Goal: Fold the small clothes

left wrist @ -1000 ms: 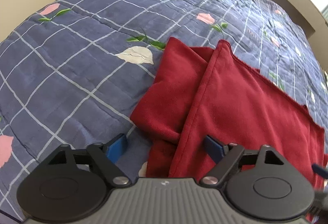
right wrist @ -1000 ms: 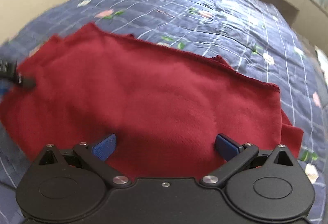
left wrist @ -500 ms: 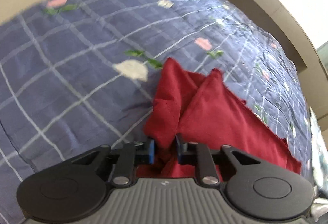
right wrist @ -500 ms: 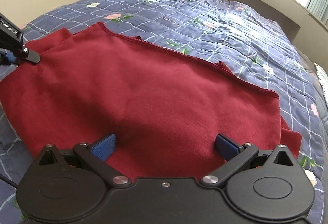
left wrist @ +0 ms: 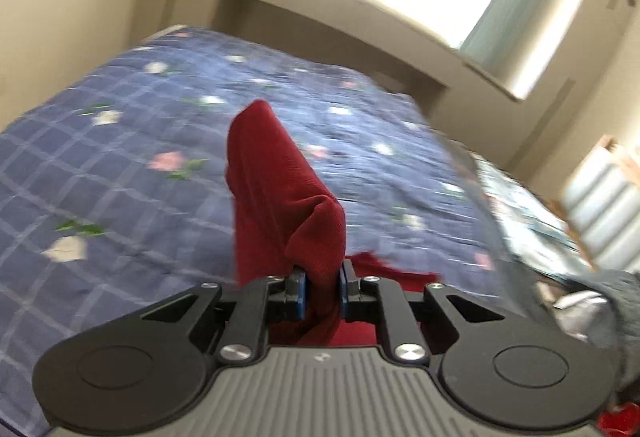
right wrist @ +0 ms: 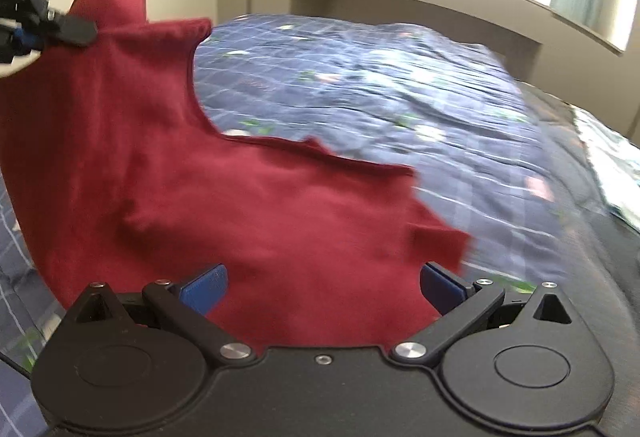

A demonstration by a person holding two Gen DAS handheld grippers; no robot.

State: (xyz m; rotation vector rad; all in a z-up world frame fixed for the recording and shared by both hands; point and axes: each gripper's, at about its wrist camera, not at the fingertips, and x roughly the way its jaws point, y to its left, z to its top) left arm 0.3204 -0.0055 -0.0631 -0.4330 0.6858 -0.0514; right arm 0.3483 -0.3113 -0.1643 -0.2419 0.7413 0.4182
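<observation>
Left wrist view: my left gripper [left wrist: 322, 291] is pinched on a bunched corner of the red garment [left wrist: 280, 205], which stands up in a peak above the blue checked quilt [left wrist: 120, 165]. I judge the step in hand to be carrying this corner across to make a fold, so I would hold the pinch firm and move it level. Right wrist view: my right gripper [right wrist: 322, 281] is spread wide, holding nothing, with the red garment [right wrist: 248, 221] lying just ahead between its fingers. Its far left corner is raised. I would use this gripper to pin the cloth flat.
</observation>
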